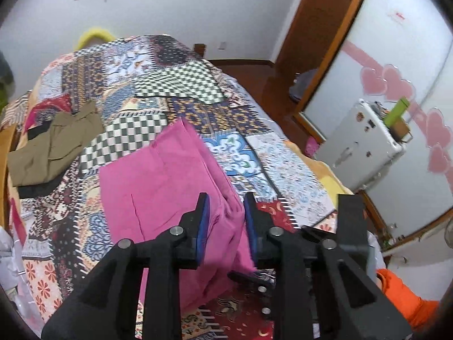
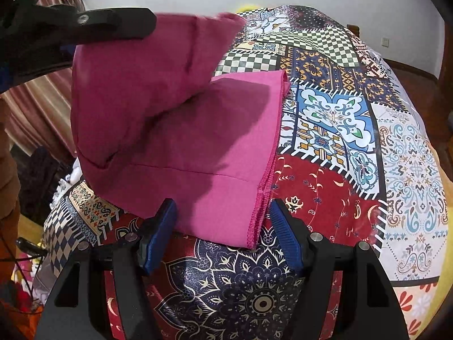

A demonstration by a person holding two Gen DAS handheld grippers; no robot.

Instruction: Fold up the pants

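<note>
The pink pants (image 1: pixel 158 187) lie partly folded on a patchwork bedspread (image 1: pixel 175 85). My left gripper (image 1: pixel 226 212) is shut on a thick bunch of the pink fabric and holds one end lifted over the rest. In the right wrist view the pink pants (image 2: pixel 215 141) lie flat, with the raised fold at upper left held by the left gripper (image 2: pixel 141 25). My right gripper (image 2: pixel 223 215) is open, its blue pads either side of the near hem edge, holding nothing.
Olive-green pants (image 1: pixel 53 147) lie crumpled at the bed's far left. A white appliance (image 1: pixel 362 144) stands to the right of the bed by a glass door with pink hearts (image 1: pixel 390 85). The bedspread (image 2: pixel 339 130) stretches to the right.
</note>
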